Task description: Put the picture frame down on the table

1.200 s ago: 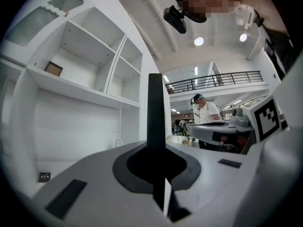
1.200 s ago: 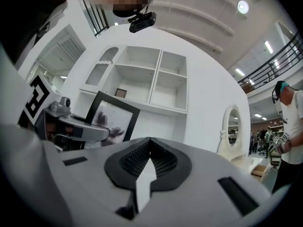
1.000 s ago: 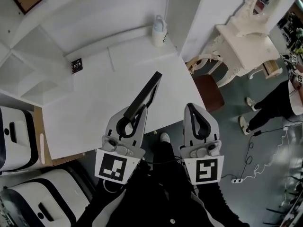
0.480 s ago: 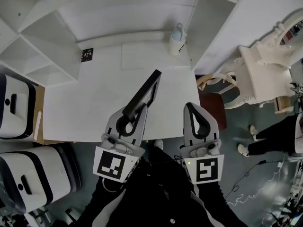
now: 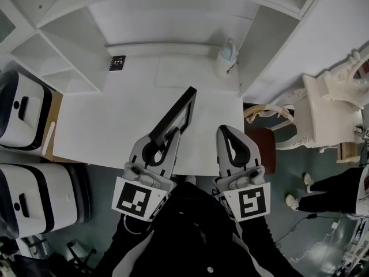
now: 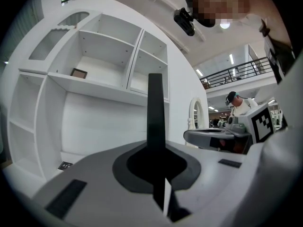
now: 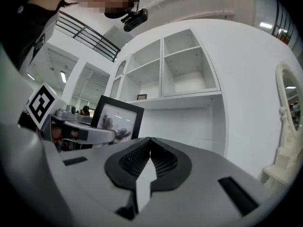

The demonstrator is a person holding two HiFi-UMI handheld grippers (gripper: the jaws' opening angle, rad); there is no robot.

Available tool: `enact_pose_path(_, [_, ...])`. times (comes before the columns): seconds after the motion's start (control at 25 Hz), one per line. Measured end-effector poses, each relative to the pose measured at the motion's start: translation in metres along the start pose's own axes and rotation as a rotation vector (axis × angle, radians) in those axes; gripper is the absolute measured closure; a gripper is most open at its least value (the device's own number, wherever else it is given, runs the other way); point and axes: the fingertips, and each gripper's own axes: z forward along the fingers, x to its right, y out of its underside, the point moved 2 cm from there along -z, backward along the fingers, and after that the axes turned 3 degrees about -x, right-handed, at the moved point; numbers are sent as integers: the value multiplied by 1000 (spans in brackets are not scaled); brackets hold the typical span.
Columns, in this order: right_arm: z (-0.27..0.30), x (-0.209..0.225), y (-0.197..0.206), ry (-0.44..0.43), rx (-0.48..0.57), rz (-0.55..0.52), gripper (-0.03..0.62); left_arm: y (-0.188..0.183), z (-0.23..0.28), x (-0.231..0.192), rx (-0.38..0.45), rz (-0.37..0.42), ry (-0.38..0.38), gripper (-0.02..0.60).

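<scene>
A black picture frame (image 5: 174, 115) is clamped edge-on in my left gripper (image 5: 161, 136) and hangs over the near part of the white table (image 5: 104, 131). In the left gripper view the black picture frame (image 6: 155, 115) rises upright from between the jaws. My right gripper (image 5: 232, 133) is shut with nothing in it and is held beside the left one at the table's near right edge. The right gripper view shows the black picture frame (image 7: 117, 119) from its glazed front, with a pale photo inside.
A white shelf unit (image 5: 75, 33) stands behind the table. A small black card (image 5: 117, 63) and a pale bottle (image 5: 226, 55) sit at the table's back. White cases (image 5: 26, 111) are at the left, a brown-seated chair (image 5: 262, 140) and an ornate white dresser (image 5: 334, 108) at the right.
The view has swung so the table and shelves now lie straight ahead. Both grippers have come square to the table, the frame still clamped in the left one.
</scene>
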Motion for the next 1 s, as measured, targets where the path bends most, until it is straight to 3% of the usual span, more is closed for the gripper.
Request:
enact_pose_path(0.28, [19,-14,6,-98,-19,28,531,-1,2,0,2,-6,33,569])
enact_pose_path(0.64, [52,-32,6,-178,-10,65,477,0,5,-8,-27,-24,145,569])
enact_pose_path(1.0, [63,-33,9,-220,22,133,479,9,7,-17,-43,-42,255,569])
